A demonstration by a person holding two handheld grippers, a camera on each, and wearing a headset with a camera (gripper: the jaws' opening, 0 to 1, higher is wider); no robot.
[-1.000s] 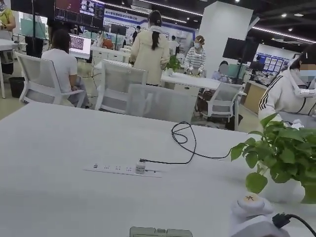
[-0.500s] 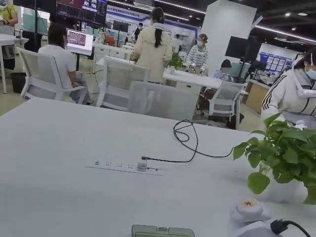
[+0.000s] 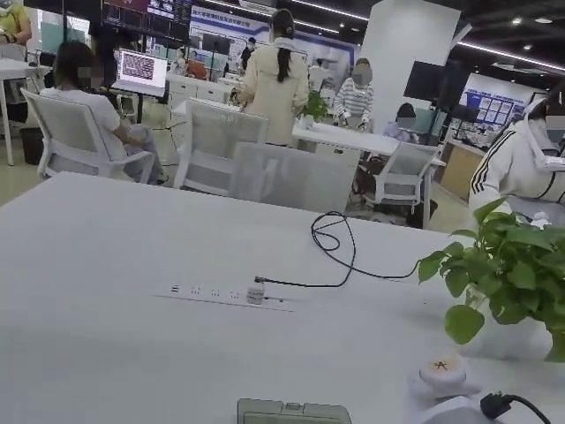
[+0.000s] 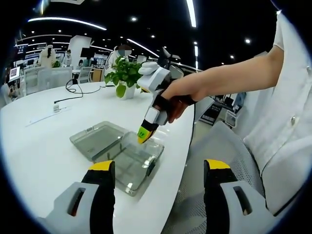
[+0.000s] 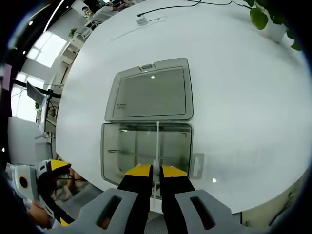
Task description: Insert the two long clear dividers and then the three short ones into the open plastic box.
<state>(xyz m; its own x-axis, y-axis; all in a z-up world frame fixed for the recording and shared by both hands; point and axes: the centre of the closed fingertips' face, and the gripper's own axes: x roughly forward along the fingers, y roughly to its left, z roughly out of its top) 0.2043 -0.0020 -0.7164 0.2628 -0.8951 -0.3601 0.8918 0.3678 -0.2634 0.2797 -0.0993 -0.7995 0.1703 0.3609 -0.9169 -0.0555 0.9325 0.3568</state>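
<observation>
The right gripper [image 5: 155, 170] has its jaws pressed together on the near end of a thin clear divider [image 5: 158, 141]. The divider stands on edge and runs straight ahead from the fingertips, over the deep half of the open plastic box [image 5: 124, 146], which lies directly below and just in front of them. The left gripper [image 4: 160, 165] hangs off to the right gripper's left with its jaws spread wide and nothing between them. From its own view the box sits just ahead, close to the table's near edge, and the right gripper comes in from the right with its tip angled down into the box. A faint line crosses the box floor from side to side just past the right fingertips, but I cannot tell whether it is a divider already seated or only a moulded rib. Nor can I tell whether the held piece is one of the long ones or a short one. Beyond the deep half, the lid [image 5: 151, 92] lies folded flat on the white table [image 5: 243, 97]. Farther ahead are a power strip [image 5: 146, 20], a black cable [image 3: 335, 247] and a potted plant [image 4: 124, 75]. I judge the step in hand to be seating this divider. The next move calls for lowering it straight down while it stays upright, with both ends lined up on the slots in the facing walls, before the jaws part. The free left gripper could brace the box wall, since the box lies so near the edge.
</observation>
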